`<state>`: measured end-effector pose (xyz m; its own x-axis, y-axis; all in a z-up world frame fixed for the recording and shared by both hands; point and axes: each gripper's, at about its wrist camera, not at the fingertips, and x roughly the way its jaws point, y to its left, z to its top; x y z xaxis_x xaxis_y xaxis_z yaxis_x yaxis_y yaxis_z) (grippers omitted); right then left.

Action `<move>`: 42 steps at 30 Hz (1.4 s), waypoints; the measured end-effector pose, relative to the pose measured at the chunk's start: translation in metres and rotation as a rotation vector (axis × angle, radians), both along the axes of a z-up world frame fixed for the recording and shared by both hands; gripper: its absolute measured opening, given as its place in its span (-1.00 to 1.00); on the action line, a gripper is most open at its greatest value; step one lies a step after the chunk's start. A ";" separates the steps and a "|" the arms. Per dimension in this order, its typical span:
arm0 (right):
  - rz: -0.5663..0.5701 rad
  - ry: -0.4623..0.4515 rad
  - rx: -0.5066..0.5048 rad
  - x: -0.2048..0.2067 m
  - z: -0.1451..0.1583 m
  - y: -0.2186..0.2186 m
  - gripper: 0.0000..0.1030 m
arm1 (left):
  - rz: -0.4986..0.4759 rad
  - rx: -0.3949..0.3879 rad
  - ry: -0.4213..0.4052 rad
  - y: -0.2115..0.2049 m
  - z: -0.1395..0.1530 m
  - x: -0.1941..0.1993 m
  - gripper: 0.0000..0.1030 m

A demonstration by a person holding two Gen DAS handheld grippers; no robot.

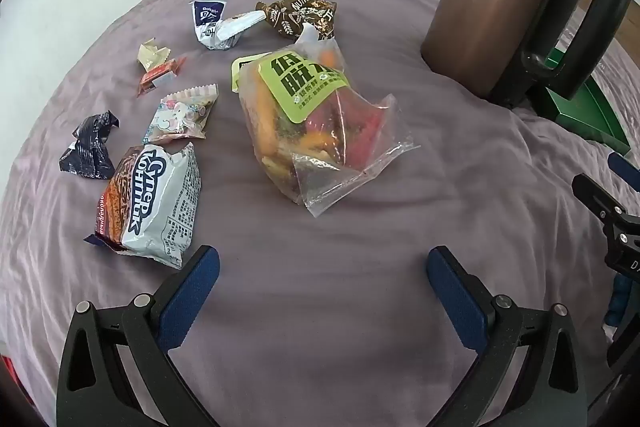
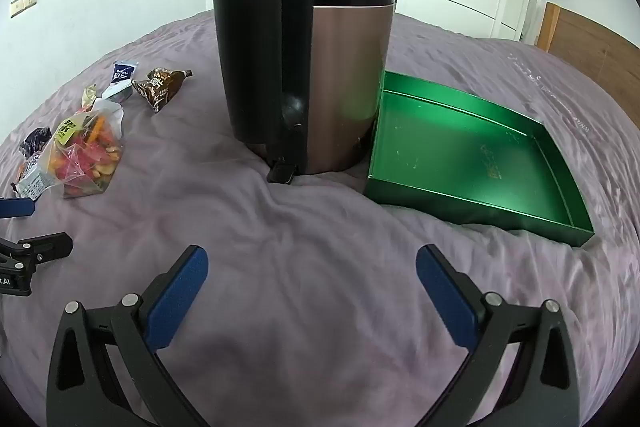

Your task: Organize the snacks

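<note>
Several snack packets lie on a purple bedsheet (image 1: 360,227). A clear bag of colourful crisps with a green label (image 1: 308,115) is in the middle, also in the right wrist view (image 2: 86,155). A white and brown wafer packet (image 1: 152,203) lies just ahead of my left gripper's left finger. A pink packet (image 1: 182,115), a dark blue wrapper (image 1: 90,151), a small red packet (image 1: 158,77), a blue-white packet (image 1: 212,23) and a brown packet (image 1: 300,17) lie farther off. My left gripper (image 1: 322,267) is open and empty. My right gripper (image 2: 312,265) is open and empty, facing an empty green tray (image 2: 472,155).
A tall brown and black kettle (image 2: 316,47) stands on the sheet between the snacks and the tray, touching the tray's left edge; it also shows in the left wrist view (image 1: 516,7). A white wall and cupboards lie behind. A wooden headboard (image 2: 592,43) is at far right.
</note>
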<state>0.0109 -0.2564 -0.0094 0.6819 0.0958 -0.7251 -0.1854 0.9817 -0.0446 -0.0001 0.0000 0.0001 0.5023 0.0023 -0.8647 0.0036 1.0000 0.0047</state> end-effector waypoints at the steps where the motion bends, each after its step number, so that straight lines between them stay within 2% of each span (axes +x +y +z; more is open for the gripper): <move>1: 0.000 0.004 0.003 0.000 0.000 0.000 1.00 | 0.000 -0.001 0.000 0.000 0.000 0.000 0.98; 19: 0.001 0.002 0.003 -0.001 0.001 0.002 1.00 | -0.010 -0.016 0.016 0.002 0.001 -0.003 0.97; 42: 0.021 0.001 0.001 -0.002 0.010 0.027 1.00 | -0.008 -0.041 0.017 0.009 0.007 -0.007 0.97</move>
